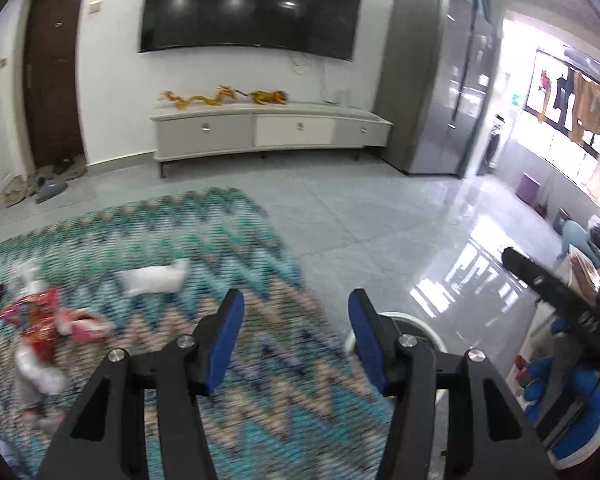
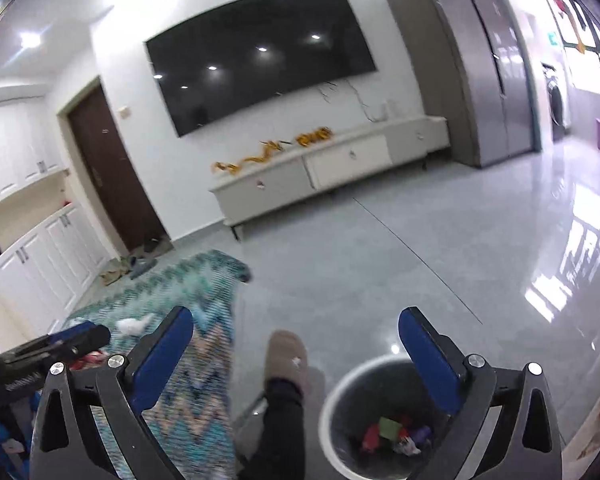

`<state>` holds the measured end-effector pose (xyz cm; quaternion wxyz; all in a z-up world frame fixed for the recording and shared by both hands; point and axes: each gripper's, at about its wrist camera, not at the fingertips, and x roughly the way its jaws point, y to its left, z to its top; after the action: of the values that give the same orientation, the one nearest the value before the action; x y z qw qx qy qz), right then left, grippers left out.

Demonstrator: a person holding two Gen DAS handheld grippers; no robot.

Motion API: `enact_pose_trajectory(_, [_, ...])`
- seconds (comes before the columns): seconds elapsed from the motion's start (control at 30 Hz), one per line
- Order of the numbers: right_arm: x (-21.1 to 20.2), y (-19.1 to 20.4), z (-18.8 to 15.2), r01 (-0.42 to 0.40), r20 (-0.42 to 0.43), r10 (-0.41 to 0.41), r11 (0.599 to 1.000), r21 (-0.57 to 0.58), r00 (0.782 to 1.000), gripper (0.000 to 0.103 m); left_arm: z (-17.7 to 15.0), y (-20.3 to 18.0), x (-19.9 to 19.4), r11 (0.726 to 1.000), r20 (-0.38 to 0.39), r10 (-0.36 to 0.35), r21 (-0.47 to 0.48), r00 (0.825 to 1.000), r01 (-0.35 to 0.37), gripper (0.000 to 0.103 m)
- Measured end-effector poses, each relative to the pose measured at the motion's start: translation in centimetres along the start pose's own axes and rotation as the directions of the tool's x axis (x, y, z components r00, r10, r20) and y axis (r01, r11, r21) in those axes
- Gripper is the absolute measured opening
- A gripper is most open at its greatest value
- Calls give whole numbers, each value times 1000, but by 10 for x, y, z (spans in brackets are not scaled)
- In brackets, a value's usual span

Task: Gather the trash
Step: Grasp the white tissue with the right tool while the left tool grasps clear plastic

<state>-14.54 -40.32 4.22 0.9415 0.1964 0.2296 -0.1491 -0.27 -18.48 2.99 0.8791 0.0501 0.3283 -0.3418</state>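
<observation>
Right hand-held gripper [image 2: 296, 334] spread wide, nothing between the blue pads, poised above and just behind the round white-rimmed dark waste bin [image 2: 342, 384]. Bin already holds crumpled red, green and purple scraps [image 2: 392, 434] (likely dropped from straight above, hence the high, downward-tilted aim). Slippered foot [image 2: 286, 354] planted just left of the bin, under the gripper.

Left hand-held gripper [image 1: 296, 312] half spread, empty, nothing pinched. Ahead and left of it, on the teal zigzag-patterned woven rug [image 1: 228, 240]: a crumpled white tissue [image 1: 152, 278] and, farther left, a red printed foil snack wrapper [image 1: 36, 316] with more pale scraps below it (blurred, kind uncertain). Bin rim [image 1: 396, 316] just past its right finger.

Judgement: several pieces still on the rug; the nearer tissue looks a soft, easy pinch.
</observation>
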Motion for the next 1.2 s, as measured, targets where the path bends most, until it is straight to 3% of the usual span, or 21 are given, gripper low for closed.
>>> enact_pose_trajectory(0.33, [20,85,5,-160,-24,158,983,-88,987,103,-27,109,-57,973,42,187,-142,981,-180,52])
enact_pose_trajectory(0.57, [48,132,-7,-240,-115,225,961,-135,968,103,-69,178,-67,920,-48,284,-266,957,-287,52])
enact_pose_trajectory(0.7, [75,161,-16,-280,-180,249,944,-173,952,103,-89,204,-61,887,-122,308,-321,944,-331,52])
enact_pose_trajectory(0.83, [108,190,-30,-316,-255,257,922,-225,932,102,-100,217,-50,873,-173,321,-328,931,-362,52])
enact_pose_trajectory(1.03, [169,220,-49,-340,-353,230,894,-291,907,89,-111,228,-32,860,-234,306,-348,923,-374,51])
enact_pose_trajectory(1.2, [212,238,-57,-341,-397,200,883,-322,896,74,-115,229,-22,865,-256,284,-348,924,-362,44])
